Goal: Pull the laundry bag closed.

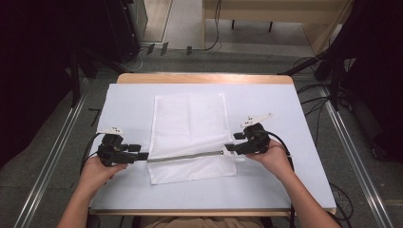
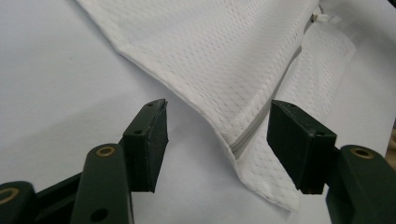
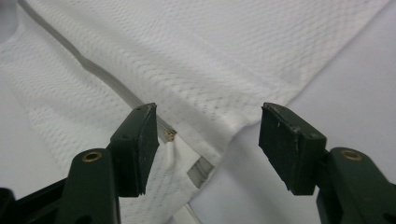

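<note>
Mesh bag [image 1: 190, 137] flat between hand-held grippers — left [image 1: 142, 156], right [image 1: 230, 147].

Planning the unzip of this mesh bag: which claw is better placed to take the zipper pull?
Probably the right claw. Its open jaws stand at the mesh bag's zipper end, with the zipper pull just beside one jaw. The left claw, also open, frames the opposite corner, where no pull shows.

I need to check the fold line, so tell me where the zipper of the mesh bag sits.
In the high view the zipper runs across the near part of the white mesh bag, stretched between the left tool and the right tool.
</note>
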Demonstrator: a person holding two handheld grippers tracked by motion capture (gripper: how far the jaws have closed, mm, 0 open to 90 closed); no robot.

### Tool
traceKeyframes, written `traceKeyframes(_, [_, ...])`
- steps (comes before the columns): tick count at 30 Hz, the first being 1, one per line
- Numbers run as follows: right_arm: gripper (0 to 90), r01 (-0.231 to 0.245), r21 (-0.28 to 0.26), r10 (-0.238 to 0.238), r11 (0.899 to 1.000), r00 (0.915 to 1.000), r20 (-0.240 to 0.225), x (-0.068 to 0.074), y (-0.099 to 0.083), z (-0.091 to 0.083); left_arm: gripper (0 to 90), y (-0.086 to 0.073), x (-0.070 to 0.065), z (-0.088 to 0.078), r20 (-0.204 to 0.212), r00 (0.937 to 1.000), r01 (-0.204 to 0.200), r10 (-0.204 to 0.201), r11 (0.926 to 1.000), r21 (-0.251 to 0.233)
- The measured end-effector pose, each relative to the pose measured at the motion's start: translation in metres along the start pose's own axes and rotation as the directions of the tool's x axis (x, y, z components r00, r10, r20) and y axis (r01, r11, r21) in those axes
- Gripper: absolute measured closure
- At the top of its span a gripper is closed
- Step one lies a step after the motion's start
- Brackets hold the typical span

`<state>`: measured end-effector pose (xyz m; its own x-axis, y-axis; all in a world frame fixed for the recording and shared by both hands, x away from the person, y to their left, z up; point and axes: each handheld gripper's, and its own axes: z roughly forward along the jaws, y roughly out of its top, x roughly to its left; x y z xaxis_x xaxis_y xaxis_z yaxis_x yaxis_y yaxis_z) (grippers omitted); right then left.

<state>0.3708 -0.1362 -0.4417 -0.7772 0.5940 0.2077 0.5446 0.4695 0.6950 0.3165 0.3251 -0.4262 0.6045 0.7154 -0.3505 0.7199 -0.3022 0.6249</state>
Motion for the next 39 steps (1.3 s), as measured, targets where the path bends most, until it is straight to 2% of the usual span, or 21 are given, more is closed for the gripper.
traceKeyframes(6, [34.8, -0.012, -0.030, 0.013, 0.999, 0.9993, 0.034, -0.009, -0.004, -0.007, 36.4, -0.004, 0.010, -0.011, -0.035, 0.9989, 0.029, -0.031, 0.9981, -0.055])
traceKeyframes(11, [31.8, -0.024, -0.058, 0.028, 0.998, 0.9966, 0.077, -0.017, -0.007, -0.014, 35.6, -0.007, 0.016, -0.017, -0.073, 0.9958, 0.050, -0.056, 0.9955, -0.080])
traceKeyframes(14, [30.0, -0.014, -0.076, 0.022, 0.997, 0.9945, 0.103, -0.022, -0.009, -0.017, 34.4, -0.009, 0.020, -0.019, -0.108, 0.9923, 0.052, -0.061, 0.9949, -0.086])
traceKeyframes(21, [26.8, -0.034, -0.090, 0.048, 0.995, 0.9864, 0.157, -0.036, -0.017, -0.023, 31.1, -0.011, 0.026, -0.021, -0.167, 0.9837, 0.049, -0.065, 0.9936, -0.102])
traceKeyframes(27, [24.6, -0.069, -0.091, 0.084, 0.993, 0.9812, 0.173, -0.047, -0.021, -0.022, 30.0, -0.014, 0.032, -0.021, -0.191, 0.9792, 0.052, -0.070, 0.9938, -0.098])
traceKeyframes(30, [23.7, -0.070, -0.081, 0.083, 0.994, 0.9816, 0.172, -0.051, -0.023, -0.021, 30.0, -0.015, 0.033, -0.021, -0.196, 0.9774, 0.059, -0.079, 0.9927, -0.105])
traceKeyframes(39, [23.8, -0.088, -0.074, 0.102, 0.993, 0.9730, 0.207, -0.058, -0.026, -0.021, 28.7, -0.015, 0.037, -0.020, -0.210, 0.9727, 0.079, -0.099, 0.9916, -0.102])
